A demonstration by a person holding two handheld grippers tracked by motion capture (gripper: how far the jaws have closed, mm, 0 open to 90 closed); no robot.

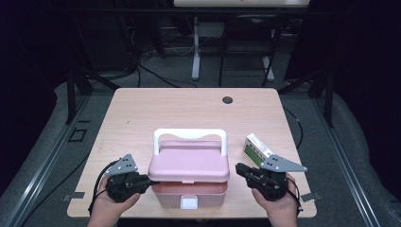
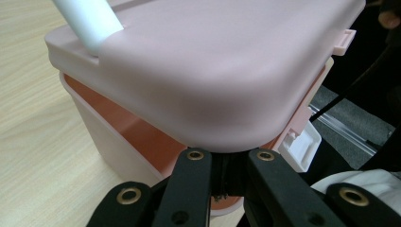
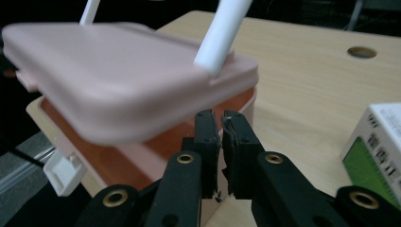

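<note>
A pink box (image 1: pixel 189 189) with a white handle (image 1: pixel 189 135) stands near the table's front edge. Its lid (image 1: pixel 189 163) is lifted a little at the front, so the orange inside shows. My left gripper (image 1: pixel 152 180) is at the box's left side. In the left gripper view its jaws are shut and their tips are tucked under the lid's (image 2: pixel 213 71) corner. My right gripper (image 1: pixel 239 168) hangs just off the box's right side. Its jaws (image 3: pixel 220 116) are shut with nothing between them and point at the gap under the lid (image 3: pixel 108 85).
A small green and white carton (image 1: pixel 257 147) lies on the table (image 1: pixel 142 109) just beyond my right gripper. The box's white latch (image 1: pixel 190 203) hangs at its front. A round cable hole (image 1: pixel 228 100) sits near the far edge.
</note>
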